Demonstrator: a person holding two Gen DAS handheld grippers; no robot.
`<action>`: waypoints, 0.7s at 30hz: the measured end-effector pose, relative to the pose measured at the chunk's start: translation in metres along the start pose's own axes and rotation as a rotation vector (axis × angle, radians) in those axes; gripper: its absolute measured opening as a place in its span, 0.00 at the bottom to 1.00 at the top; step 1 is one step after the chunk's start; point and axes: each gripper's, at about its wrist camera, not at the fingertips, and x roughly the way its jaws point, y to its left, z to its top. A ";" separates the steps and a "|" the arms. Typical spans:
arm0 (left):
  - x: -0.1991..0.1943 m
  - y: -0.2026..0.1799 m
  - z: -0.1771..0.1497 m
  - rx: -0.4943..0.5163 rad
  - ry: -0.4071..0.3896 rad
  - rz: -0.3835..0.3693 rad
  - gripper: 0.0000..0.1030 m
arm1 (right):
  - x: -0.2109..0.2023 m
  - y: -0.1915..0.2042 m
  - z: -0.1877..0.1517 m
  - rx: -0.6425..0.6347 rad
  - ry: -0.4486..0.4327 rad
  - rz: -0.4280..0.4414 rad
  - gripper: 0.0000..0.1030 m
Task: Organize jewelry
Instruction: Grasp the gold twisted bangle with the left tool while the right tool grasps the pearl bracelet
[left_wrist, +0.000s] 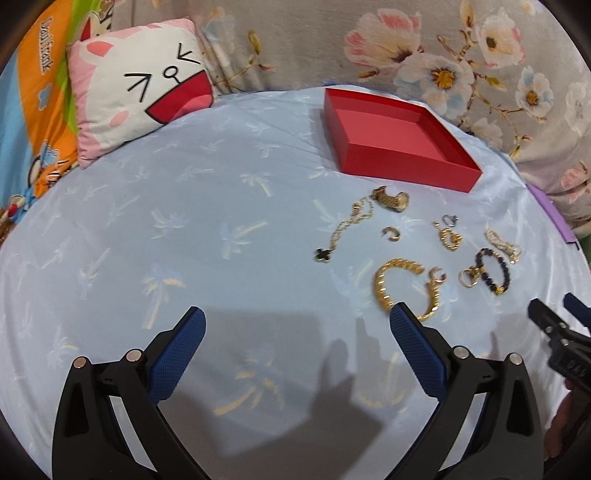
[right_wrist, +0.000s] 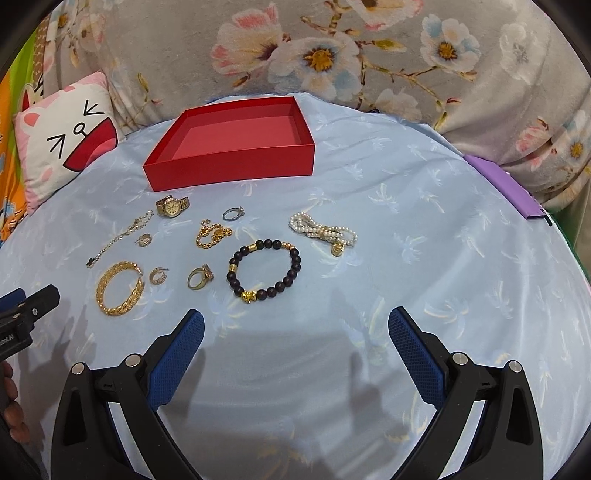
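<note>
Blue-padded fingers stand wide apart on both tools. The right gripper (right_wrist: 295, 325) hovers over the pale blue bed sheet (right_wrist: 424, 258) with nothing between its fingers, and the left gripper (left_wrist: 297, 325) does the same further left, its right finger in front of the near edge of a gold braided bangle (left_wrist: 391, 284).

Just beyond the right gripper lies a dark bead bracelet (right_wrist: 264, 269) with gold spacers. To its left sit a gold ring (right_wrist: 199, 277), a small hoop earring (right_wrist: 158, 276) and the bangle (right_wrist: 120, 288), all apart from one another. A little further are a gold bead chain (right_wrist: 213, 234), a second small earring (right_wrist: 144, 240) and a thin chain bracelet (right_wrist: 118, 238) running diagonally, with a dark charm at its near end. To the right, a pearl bracelet (right_wrist: 323, 230) with a gold pendant lies by itself. Further still, a silver ring (right_wrist: 233, 213) and a gold watch (right_wrist: 171, 206) rest just short of the box.

The red box (right_wrist: 229, 173) is open and shallow, with only its red floor showing; all the jewelry is outside it, on the sheet on its near side. A purple flat object (right_wrist: 506, 188) pokes out at the far right edge of the bed. At the far left a pink cartoon pillow (right_wrist: 62, 147) leans at the edge, and a grey flowered blanket (right_wrist: 332, 55) is heaped behind everything.
</note>
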 end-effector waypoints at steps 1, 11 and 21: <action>0.002 -0.006 0.001 0.019 0.003 -0.012 0.95 | 0.001 0.000 0.001 0.000 0.001 -0.002 0.95; 0.034 -0.066 0.012 0.231 0.039 -0.056 0.95 | 0.017 -0.012 0.005 0.044 0.041 0.003 0.95; 0.051 -0.074 0.011 0.248 0.087 -0.075 0.70 | 0.025 -0.017 0.008 0.060 0.063 0.018 0.95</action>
